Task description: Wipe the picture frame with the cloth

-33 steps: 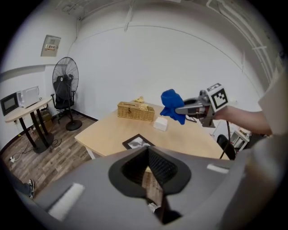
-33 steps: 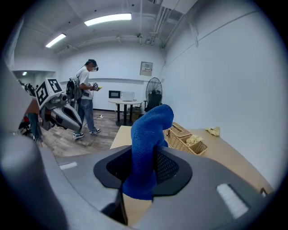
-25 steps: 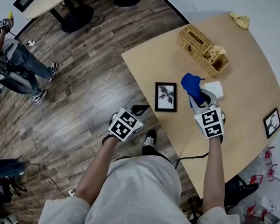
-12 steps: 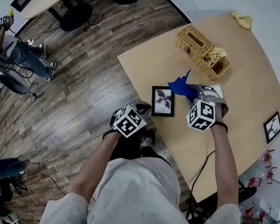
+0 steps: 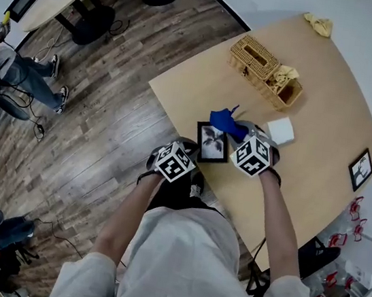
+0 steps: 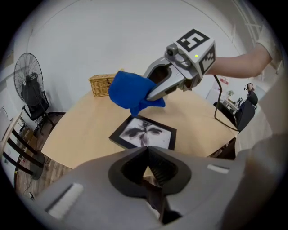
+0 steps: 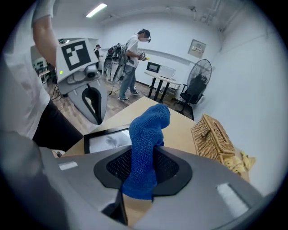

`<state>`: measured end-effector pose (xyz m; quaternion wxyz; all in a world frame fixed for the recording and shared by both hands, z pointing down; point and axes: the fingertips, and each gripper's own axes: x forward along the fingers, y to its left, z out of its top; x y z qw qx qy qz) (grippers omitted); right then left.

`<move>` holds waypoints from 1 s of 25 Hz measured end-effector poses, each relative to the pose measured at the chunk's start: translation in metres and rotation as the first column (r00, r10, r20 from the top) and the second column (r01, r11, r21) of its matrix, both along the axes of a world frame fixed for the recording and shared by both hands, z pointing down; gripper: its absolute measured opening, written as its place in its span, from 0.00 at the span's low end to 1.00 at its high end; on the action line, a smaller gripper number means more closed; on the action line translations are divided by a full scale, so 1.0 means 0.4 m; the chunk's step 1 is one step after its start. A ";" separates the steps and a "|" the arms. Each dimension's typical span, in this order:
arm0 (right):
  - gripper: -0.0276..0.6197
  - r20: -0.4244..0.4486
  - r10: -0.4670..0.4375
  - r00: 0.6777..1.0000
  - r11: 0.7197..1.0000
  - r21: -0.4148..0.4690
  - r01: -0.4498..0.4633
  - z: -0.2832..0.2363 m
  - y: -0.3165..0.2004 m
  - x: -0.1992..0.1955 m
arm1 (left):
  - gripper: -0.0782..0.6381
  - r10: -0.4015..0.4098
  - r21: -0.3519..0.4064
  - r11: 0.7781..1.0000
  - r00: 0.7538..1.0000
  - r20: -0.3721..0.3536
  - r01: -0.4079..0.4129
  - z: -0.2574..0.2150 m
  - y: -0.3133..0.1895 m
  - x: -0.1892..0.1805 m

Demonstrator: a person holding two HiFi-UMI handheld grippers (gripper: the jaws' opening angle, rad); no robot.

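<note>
Blue cloth [image 7: 145, 134]: pinched fast between the jaws of the right gripper [image 5: 235, 128], with a bunched tuft standing past the tips and hanging over the frame's far side; it appears clear of the glass.
Picture frame [image 5: 213, 143]: lies flat on the table [image 5: 331, 96], picture side up, close to the near edge and between the two grippers.
Left gripper [image 5: 188, 146]: jaws closed together on nothing, held off the table edge just beside the frame's near side.
Step in hand: bringing the cloth down for a first pass, as I judge it.
Doing it well: lower until the tuft, not the jaw tips, meets the glass; sweep in straight overlapping strokes, then go round the black border.
Steadying: the frame looks loose and near the edge, so the left gripper would best press on a corner — otherwise a stroke toward the person may slide it off.
Pressure: light — the soft cloth will likely fold under if pushed hard.
</note>
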<state>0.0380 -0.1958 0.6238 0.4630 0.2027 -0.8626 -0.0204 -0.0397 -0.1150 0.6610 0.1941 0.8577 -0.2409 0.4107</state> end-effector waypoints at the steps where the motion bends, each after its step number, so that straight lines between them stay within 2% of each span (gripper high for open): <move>1: 0.22 0.028 0.028 0.999 0.999 -0.023 -0.027 0.008 -0.008 -0.006 | 0.18 0.010 -0.007 1.000 1.000 0.006 -0.010 0.010 -0.005 0.002; 8: 0.22 0.151 0.192 0.970 0.973 -0.161 -0.167 0.054 -0.049 -0.021 | 0.18 0.084 -0.041 0.996 0.996 0.032 -0.083 0.050 -0.030 0.011; 11: 0.22 0.176 0.241 0.954 0.959 -0.191 -0.207 0.052 -0.068 -0.021 | 0.18 0.155 -0.059 0.987 0.985 0.074 -0.151 0.077 -0.027 0.016; 14: 0.22 0.193 0.266 0.944 0.953 -0.202 -0.228 0.055 -0.079 -0.022 | 0.18 0.191 -0.067 0.980 0.977 0.097 -0.185 0.087 -0.023 0.018; 18: 0.22 0.207 0.276 0.939 0.950 -0.205 -0.234 0.084 -0.078 -0.038 | 0.18 0.195 -0.077 0.979 0.973 0.121 -0.186 0.091 -0.021 0.023; 21: 0.22 0.184 0.302 0.935 0.936 -0.243 -0.255 0.146 -0.059 -0.036 | 0.18 0.183 -0.073 0.982 0.973 0.138 -0.175 0.089 -0.025 0.025; 25: 0.22 0.188 0.339 0.922 0.926 -0.240 -0.292 0.132 -0.069 -0.040 | 0.18 0.176 -0.049 0.984 0.973 0.148 -0.171 0.091 -0.024 0.025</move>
